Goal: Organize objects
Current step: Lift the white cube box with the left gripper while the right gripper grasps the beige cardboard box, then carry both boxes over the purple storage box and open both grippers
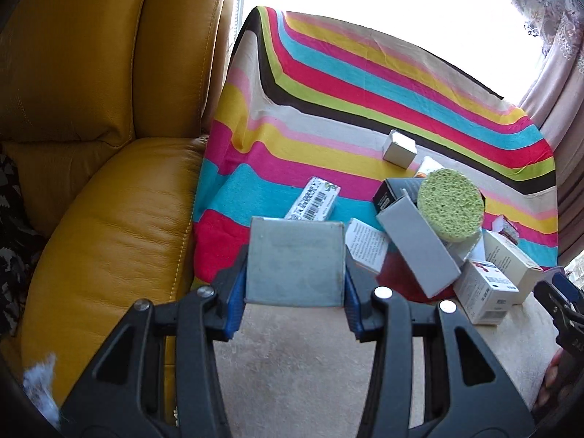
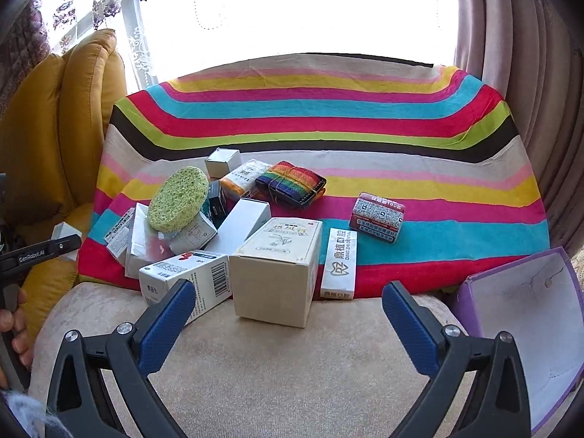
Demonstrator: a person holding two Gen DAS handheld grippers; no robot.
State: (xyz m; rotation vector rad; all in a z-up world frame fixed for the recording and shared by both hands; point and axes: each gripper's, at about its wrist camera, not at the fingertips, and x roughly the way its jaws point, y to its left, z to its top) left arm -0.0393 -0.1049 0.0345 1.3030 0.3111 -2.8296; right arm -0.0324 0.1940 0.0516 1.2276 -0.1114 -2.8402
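My left gripper [image 1: 295, 273] and right gripper [image 2: 286, 312] look alike: black plastic arms with triangular cut-outs, round silver screws [image 1: 382, 292] at the joints, and blue ribbed pads [image 2: 166, 323] lining the jaws. White lettering [image 2: 32, 256] runs along the left gripper's black side.

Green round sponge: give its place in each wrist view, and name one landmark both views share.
Left wrist view: the green round sponge sits right of centre, tilted on top of the box pile.
Right wrist view: the sponge sits left of centre, atop the same pile.
Shared landmark: the small grey box behind the pile, on the striped cloth.
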